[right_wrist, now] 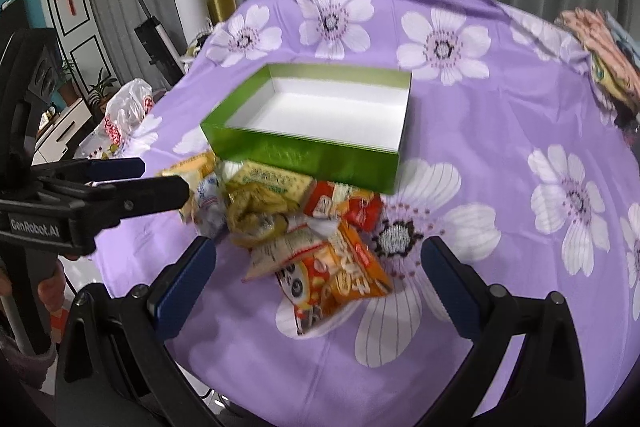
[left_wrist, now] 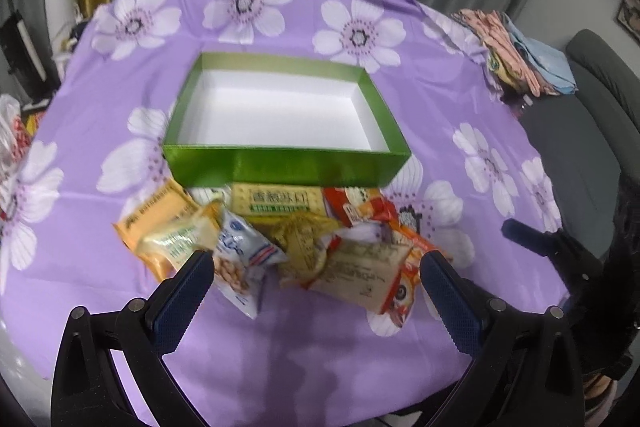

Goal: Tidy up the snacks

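Over on the left edge of the table a white plastic bag (right_wrist: 128, 107) is slumping beside the purple flowered tablecloth (left_wrist: 100, 267), and the left gripper (left_wrist: 316, 269) is hovering with its jaws spread wide and nothing between them, just above the near side of the snack pile. Moving across, that pile is starting with an orange packet (left_wrist: 154, 217), then a blue-and-white peanut packet (left_wrist: 240, 259) poking out towards the camera, and a yellow cracker packet (left_wrist: 280, 203) is lying tight against the front wall of the green box (left_wrist: 288, 163) (white inside, and nothing in it). Further right a red packet (right_wrist: 344, 205) is peeking from under the box's corner, and an orange cartoon-printed packet (right_wrist: 336, 279) is sitting nearest the right gripper (right_wrist: 320, 261), which is also gaping open and holding nothing. Out at the far right edge, folded cloths (left_wrist: 520, 55) are stacking up well apart from the snacks.
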Available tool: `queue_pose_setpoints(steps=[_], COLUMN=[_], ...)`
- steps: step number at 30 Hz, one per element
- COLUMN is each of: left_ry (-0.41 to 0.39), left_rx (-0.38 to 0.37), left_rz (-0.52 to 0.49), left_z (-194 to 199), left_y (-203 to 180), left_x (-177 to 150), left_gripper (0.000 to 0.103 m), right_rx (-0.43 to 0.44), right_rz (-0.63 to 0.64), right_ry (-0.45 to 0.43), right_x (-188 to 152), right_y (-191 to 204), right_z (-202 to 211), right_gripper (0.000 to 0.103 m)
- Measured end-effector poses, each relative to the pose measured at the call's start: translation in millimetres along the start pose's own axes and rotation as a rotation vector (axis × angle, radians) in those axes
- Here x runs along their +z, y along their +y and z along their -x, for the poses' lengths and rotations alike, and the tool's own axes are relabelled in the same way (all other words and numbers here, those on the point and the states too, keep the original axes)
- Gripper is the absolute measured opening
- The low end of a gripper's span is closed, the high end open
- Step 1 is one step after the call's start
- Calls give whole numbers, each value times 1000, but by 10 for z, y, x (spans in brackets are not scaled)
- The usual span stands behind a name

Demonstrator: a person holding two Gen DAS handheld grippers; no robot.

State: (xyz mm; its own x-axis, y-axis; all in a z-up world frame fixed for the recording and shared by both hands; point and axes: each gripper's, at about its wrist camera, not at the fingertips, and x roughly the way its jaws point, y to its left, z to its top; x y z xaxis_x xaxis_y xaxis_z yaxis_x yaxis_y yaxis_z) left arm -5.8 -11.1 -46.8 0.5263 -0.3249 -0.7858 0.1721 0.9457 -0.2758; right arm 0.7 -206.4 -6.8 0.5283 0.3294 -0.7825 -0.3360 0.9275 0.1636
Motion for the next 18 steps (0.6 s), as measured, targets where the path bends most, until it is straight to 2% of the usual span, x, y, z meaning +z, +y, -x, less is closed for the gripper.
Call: queue_pose_setpoints(steps=[7,11,17,18], left_ry=[61,91,99,103], left_rx=[-53,-114,-197,-217], left_rz=[19,19,0,-2], left_z=[-155,-249,-330,-345], left_y=[-3,-53,-110,-124], left_x=[-94,-148,-222,-231], left_gripper=[102,102,102,102], right_rx=[31,72,179,195], right_rz=[-26,-71,-71,-73], right_ry=[66,79,62,63], right_x=[-198,-293,-383,-393], right_y=[-139,-220,-186,-174], right_z=[-133,-179,-205,-225], right_gripper=[103,103,95,91])
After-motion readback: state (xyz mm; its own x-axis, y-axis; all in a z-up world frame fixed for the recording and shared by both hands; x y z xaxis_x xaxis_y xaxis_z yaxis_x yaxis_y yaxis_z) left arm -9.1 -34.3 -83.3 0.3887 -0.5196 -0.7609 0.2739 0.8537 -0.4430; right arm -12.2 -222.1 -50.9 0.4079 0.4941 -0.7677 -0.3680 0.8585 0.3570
